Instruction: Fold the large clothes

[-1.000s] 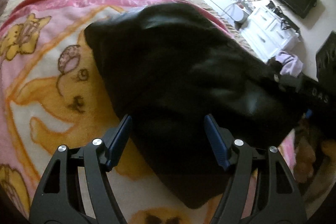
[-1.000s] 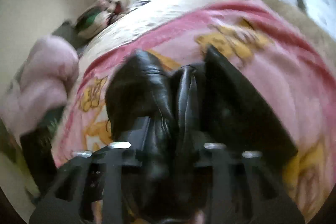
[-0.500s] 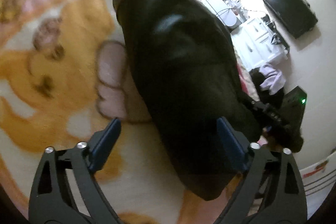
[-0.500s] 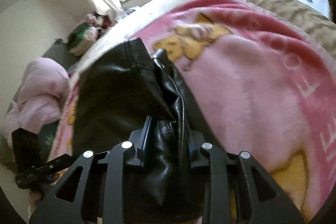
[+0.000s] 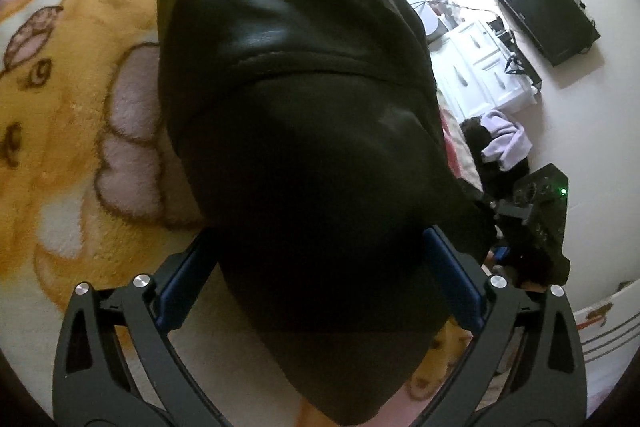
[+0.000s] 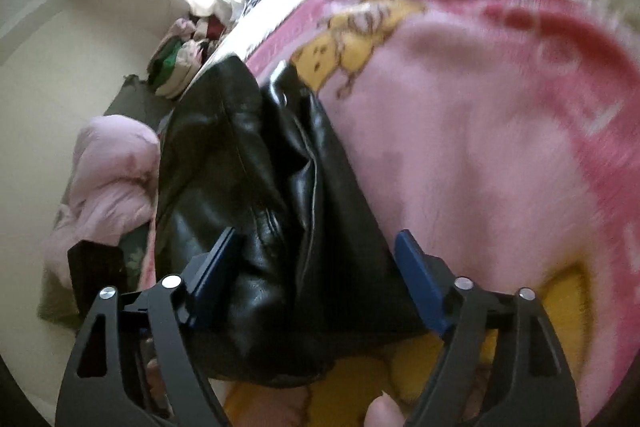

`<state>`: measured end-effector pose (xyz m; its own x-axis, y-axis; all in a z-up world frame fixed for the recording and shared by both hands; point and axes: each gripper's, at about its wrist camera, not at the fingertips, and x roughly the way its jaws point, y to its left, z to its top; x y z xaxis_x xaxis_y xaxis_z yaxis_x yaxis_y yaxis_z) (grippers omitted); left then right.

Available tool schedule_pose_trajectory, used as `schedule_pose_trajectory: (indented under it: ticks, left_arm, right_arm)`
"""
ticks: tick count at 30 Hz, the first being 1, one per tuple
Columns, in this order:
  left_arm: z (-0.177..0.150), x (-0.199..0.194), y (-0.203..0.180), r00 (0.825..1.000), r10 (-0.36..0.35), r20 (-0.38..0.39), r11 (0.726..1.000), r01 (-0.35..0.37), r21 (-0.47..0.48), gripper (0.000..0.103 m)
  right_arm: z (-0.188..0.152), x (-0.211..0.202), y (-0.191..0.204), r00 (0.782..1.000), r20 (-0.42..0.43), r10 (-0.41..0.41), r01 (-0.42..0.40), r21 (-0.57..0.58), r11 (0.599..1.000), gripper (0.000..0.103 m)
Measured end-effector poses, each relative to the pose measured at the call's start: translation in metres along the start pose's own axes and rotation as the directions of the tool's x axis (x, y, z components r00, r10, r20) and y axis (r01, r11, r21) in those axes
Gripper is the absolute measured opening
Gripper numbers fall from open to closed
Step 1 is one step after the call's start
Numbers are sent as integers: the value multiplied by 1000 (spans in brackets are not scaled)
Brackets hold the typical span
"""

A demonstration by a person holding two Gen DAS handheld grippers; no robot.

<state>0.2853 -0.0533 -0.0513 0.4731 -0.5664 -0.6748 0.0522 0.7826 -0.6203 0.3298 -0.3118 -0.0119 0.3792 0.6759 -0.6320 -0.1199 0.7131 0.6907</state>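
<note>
Black jacket (image 5: 304, 155) bunched mid-frame on pink blanket (image 6: 460, 147); left gripper (image 5: 316, 275) and right gripper (image 6: 316, 279) both spread wide, straddling it, holding nothing; mid-fold; next likely regrip an edge.

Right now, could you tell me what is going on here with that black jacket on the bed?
A person is folding a black leather jacket on a pink cartoon blanket, with a tool in each hand. Both tools are open. The left tool straddles the near end of the jacket, its fingers either side of it. The right tool likewise has bunched leather between its open fingers, without clamping it. The jacket lies in a thick, narrow bundle on the blanket.
</note>
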Motion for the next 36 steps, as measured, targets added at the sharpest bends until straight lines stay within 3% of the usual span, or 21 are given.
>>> schedule_pose_trajectory:
  ticks: [4,10,15,19,22,26,32,36]
  left_arm:
    - [0,-2,-3,999,29,12,999,-30,24,93]
    - [9,-19,1,993,117,17,989,-118,88,92]
    - [14,-40,11,976,215,48,965,-219,146,92]
    - [6,-48,11,969,240,57,950,-246,191,92]
    - [-1,-44,-5,958,273,82,925,-285,250,92]
    - [-3,-41,-12,952,290,96,913,-306,271,92]
    - [-4,-39,-17,947,302,111,908,-321,269,92]
    - [-9,-38,-20,941,315,124,900,-338,275,92]
  right_arm:
    - [-8,10,-8,998,-31,51,-49,59,997,59]
    - [-36,17,15,995,-38,89,-83,124,989,58]
    - [-69,30,39,993,-46,110,-101,159,982,58]
    - [-87,20,47,997,58,46,-55,181,982,58]
    - [-89,14,48,996,88,2,-19,186,982,59]
    - [-85,8,48,994,90,-55,39,174,984,78]
    - [-90,-1,58,985,132,-108,94,104,990,80]
    - [-83,-21,65,965,221,-140,132,52,990,80]
